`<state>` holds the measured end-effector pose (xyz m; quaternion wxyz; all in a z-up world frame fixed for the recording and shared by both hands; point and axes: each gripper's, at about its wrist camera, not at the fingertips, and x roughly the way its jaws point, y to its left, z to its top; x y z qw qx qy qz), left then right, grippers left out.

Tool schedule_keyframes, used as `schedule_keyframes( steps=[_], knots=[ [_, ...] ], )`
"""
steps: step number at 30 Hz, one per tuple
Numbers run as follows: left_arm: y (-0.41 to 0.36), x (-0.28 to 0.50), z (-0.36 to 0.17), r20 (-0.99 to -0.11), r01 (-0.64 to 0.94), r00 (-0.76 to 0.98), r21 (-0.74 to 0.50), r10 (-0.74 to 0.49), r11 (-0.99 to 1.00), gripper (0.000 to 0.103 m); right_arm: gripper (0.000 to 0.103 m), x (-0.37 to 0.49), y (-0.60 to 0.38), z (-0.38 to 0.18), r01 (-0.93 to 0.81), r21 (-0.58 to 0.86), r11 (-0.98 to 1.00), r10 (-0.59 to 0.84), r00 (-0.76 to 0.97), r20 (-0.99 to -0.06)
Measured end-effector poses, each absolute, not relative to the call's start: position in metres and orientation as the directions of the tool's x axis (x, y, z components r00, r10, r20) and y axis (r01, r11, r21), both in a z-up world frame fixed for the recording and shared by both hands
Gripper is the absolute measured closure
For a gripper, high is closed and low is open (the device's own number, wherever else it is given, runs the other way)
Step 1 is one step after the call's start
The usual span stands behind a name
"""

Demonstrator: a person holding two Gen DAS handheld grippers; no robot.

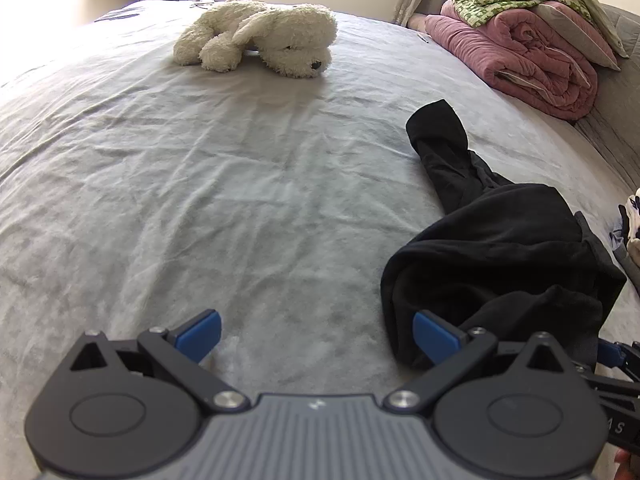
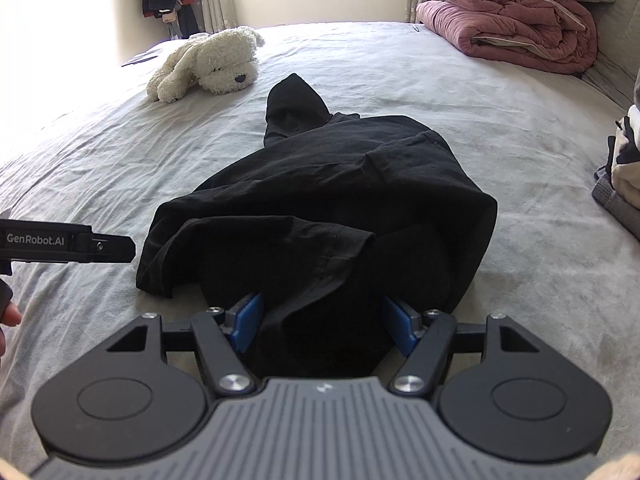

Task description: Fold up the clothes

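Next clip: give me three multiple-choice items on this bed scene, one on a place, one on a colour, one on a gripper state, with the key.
1. Where does the plush dog lie relative to the black garment?
A. On top of it
B. Farther up the bed, apart from it
C. Under the quilts

2. What colour is the folded quilt at the head of the bed?
A. Pink
B. Blue
C. Yellow

3. How does the left gripper stand?
A. Shut on the garment
B. Shut on the plush dog
C. Open, nothing clamped

Key: 1 B, bare sheet shows between them; 2 A, the quilt is pink under a green patterned cover; 3 C, its jaws are spread over the sheet.
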<state>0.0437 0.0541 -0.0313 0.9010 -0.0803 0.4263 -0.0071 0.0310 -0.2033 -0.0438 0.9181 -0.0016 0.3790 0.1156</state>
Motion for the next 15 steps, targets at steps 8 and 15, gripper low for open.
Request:
schedule_keyframes(
  steps=[8,15],
  knots=[
    [0.057,0.042,-0.03,-0.765,-0.059,0.639,-0.162,-0.088,0.985,0.001,0.065,0.034,-0.193,-0.046,-0.236,0.101,0.967,0.238,0.678,-0.696],
    [0.058,0.042,-0.029,-0.762,-0.061,0.642,-0.166,-0.089,0.984,0.001,0.09,0.032,-0.184,-0.046,-0.28,0.19,0.941,0.328,0.622,-0.711]
  ],
)
